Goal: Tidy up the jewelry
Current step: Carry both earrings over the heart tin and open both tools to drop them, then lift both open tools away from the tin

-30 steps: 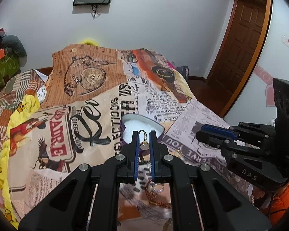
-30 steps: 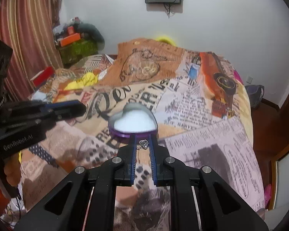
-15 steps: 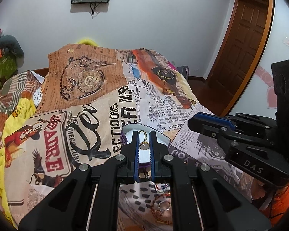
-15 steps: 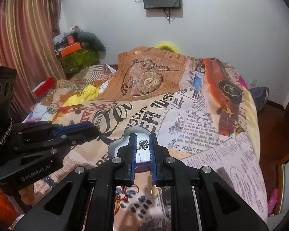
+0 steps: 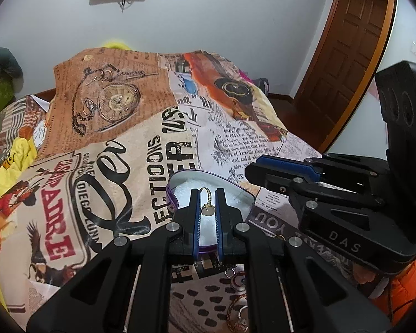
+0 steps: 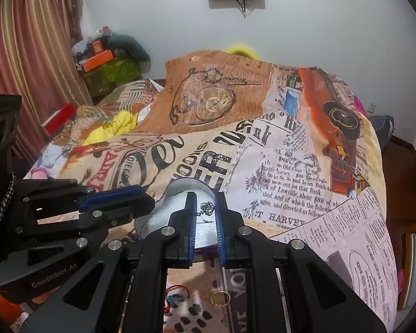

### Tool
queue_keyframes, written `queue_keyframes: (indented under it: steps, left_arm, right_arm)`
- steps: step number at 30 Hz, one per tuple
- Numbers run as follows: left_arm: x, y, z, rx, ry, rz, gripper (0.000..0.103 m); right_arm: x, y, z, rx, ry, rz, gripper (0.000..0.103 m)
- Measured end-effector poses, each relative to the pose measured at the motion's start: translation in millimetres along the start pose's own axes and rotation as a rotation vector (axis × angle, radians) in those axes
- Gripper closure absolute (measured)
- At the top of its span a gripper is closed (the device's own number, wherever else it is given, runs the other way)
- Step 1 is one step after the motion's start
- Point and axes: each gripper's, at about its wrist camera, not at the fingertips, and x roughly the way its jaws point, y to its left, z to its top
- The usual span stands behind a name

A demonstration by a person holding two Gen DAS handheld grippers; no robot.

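A heart-shaped purple jewelry box [image 5: 237, 191] with white lining lies open on the printed bedspread; it also shows in the right wrist view [image 6: 177, 190]. My left gripper [image 5: 208, 208] is shut on a gold ring [image 5: 208, 209] and holds it over the box. My right gripper [image 6: 206, 211] is shut on a silver pendant [image 6: 207, 208] and holds it over the same box. Each gripper shows from the side in the other's view.
Loose jewelry lies on the bedspread in front of the box: a round pendant [image 5: 237, 281], a gold ring [image 6: 220, 298], a red cord piece [image 6: 176, 298]. A wooden door [image 5: 344, 63] stands at right, clutter and a curtain [image 6: 27, 55] at left.
Both grippers have moved forward over the box with their pieces still held. The box now sits right under the fingertips instead of ahead of them.
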Motion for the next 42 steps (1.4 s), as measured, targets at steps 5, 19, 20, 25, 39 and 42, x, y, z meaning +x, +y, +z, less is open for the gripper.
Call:
queue_keyframes:
  steps: [5,19,20,25,39,42]
  left_arm:
    - [10.2,2.2,-2.5,-0.006,0.024,-0.007,0.094]
    - [18.1,3.1,-6.4,0.001,0.052,-0.021,0.095]
    - [17.8,2.8,-6.5,0.001,0.051,-0.021,0.095]
    - [14.8,1.0,-6.6,0.01,0.049,-0.018,0.094]
    - [-8.8,-2.0,-1.1,0.01,0.025,0.007,0.094]
    - [-16.4,-3.2,0.6,0.011,0.018,0.017,0.094]
  right_arm:
    - [11.4,-4.1,-1.7,0.0,0.03,0.015,0.092]
    - [25.8,-7.3,-5.0,0.014,0.085,0.076,0.091]
    - [25.2,-7.4,-5.2,0.014,0.083,0.077,0.091]
    - [25.4,-7.5,-5.3,0.016,0.091,0.079,0.091]
    - [-4.0,-9.1,-2.3,0.033,0.065,0.068,0.076]
    - [-13.9,-9.4,-2.7,0.029,0.051,0.053,0.076]
